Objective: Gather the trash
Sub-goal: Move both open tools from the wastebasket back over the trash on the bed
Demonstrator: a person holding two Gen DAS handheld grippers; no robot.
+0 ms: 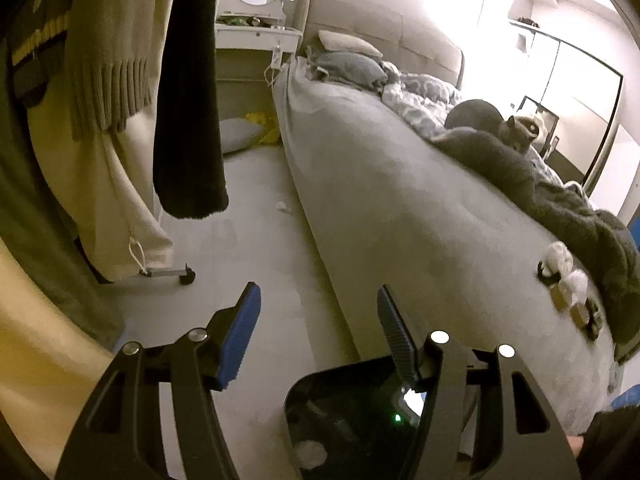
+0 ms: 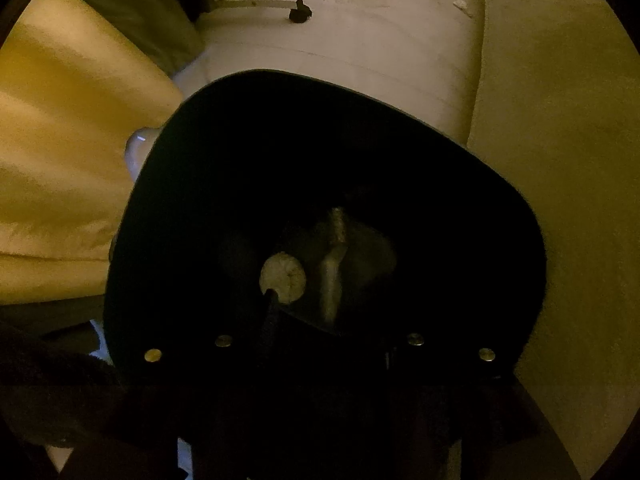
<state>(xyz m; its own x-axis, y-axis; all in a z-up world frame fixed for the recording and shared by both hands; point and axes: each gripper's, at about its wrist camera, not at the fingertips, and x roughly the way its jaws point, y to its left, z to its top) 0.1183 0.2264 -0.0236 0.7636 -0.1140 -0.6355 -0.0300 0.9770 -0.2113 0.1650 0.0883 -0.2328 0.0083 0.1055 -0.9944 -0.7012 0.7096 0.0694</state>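
Two claws showed: the left claw [image 1: 318, 312] was spread wide and gripped nothing, held level above the floor [image 1: 256, 240] beside the bed [image 1: 400, 208], while the right claw [image 2: 320, 320] reached down into the dark mouth of a black bin [image 2: 168, 200], where I could not tell whether it was clenched or released. Inside that bin a pale round wad of trash [image 2: 283, 278] lay just ahead of the right claw, and the left view showed the same bin [image 1: 320, 400] directly below its own fingers. Further out, white crumpled scraps [image 1: 560, 256] sat on the bed's near edge, a small white scrap [image 1: 283, 207] lay on the floor along the bed, and a grey cat [image 1: 496, 140] rested on the bedding.
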